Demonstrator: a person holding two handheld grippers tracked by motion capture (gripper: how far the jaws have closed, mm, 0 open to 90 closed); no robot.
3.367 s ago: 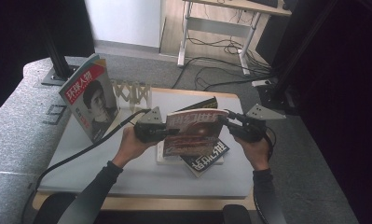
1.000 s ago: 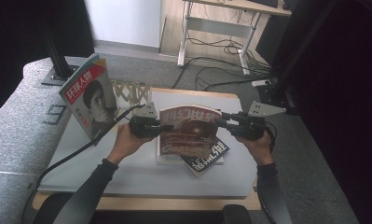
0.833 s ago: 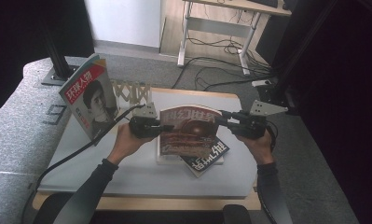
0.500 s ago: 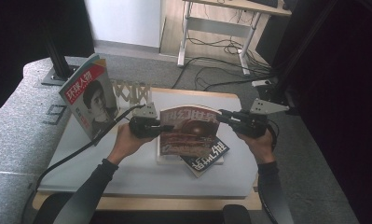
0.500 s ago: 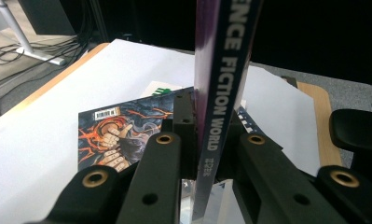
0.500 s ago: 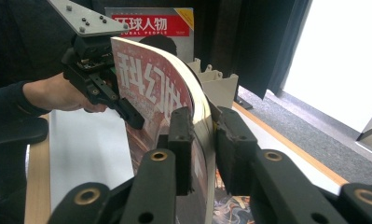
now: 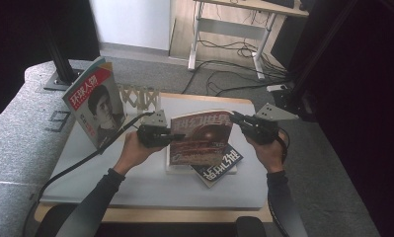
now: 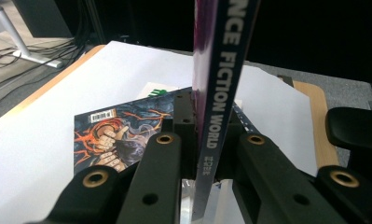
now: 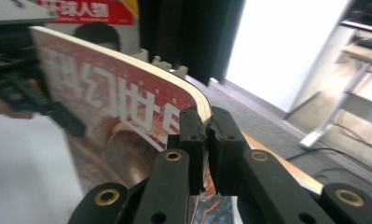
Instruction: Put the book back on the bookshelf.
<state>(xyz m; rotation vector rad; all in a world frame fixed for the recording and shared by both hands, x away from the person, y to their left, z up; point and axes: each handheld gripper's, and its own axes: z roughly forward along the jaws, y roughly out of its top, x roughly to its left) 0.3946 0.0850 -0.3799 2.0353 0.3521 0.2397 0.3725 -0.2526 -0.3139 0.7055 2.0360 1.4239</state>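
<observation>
Red-covered magazine (image 7: 200, 136) hangs above the worktop (image 7: 135, 182), left tool (image 7: 169, 139) clamped at nine o'clock, right tool (image 7: 235, 118) just closed at two o'clock.

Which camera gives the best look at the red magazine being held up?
The high view: the red magazine shows its whole cover between both grippers. The left gripper view shows its spine edge-on; the right gripper view shows a slanted part of the cover.
</observation>
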